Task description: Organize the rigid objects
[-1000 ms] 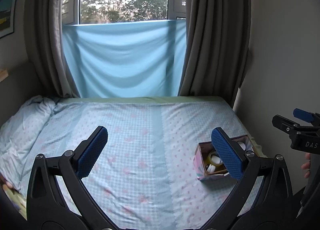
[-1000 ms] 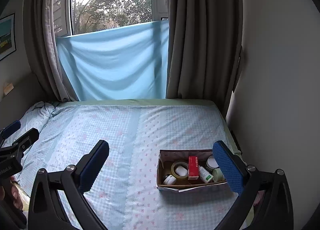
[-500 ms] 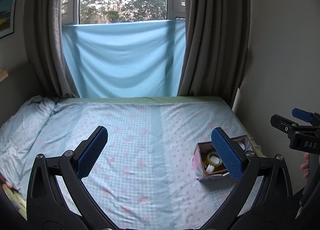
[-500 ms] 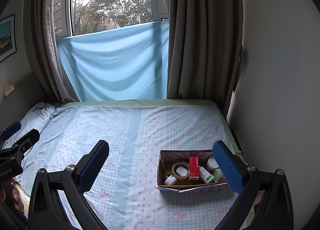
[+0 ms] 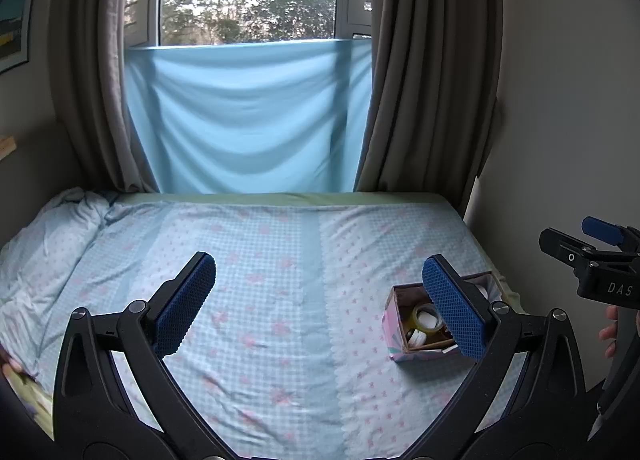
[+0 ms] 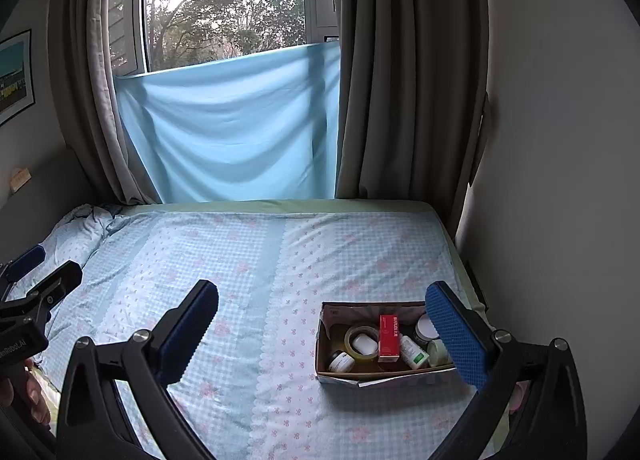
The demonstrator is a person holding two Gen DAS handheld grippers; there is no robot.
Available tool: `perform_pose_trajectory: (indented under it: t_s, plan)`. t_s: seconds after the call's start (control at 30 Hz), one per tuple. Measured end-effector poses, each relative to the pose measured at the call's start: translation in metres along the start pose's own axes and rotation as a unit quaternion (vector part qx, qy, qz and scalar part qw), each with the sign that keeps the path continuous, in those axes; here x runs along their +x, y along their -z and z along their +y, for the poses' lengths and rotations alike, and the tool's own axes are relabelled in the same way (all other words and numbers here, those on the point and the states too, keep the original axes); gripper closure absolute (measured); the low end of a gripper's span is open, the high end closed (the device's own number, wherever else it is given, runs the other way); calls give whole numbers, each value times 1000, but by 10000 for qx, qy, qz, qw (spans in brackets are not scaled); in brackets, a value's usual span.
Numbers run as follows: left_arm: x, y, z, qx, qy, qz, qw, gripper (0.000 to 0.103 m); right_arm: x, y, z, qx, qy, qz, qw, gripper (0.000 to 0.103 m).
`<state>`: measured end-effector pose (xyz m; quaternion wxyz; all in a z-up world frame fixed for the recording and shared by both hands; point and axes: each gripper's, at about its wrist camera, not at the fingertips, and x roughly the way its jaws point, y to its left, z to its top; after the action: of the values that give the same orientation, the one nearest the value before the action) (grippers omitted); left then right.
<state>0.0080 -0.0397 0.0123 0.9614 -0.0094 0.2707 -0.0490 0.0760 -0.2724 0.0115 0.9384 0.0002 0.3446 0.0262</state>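
box [image 5: 394, 330] half behind fingers [image 5: 454, 306], red carton [image 6: 389, 333] lettering unreadable

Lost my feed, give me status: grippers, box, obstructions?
Left gripper open, empty. Right gripper open, empty. Box on bed, items inside. Nothing blocking.

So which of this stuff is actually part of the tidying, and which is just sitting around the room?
Part of the job:
- cardboard box on the bed
- tape roll, red carton, white case, small bottle and jars inside it
- left tool and right tool, both open and empty

Just there:
- bedspread
- blue cloth
- curtains
- wall picture
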Motion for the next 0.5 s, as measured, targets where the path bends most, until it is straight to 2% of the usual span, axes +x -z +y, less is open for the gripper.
perform_pose_trajectory:
  t_s: [0.5]
  plan:
    - [2, -3, -1, 13, -29, -42, 10000, 0, 2, -1, 0, -4, -11, -2, 10000, 0]
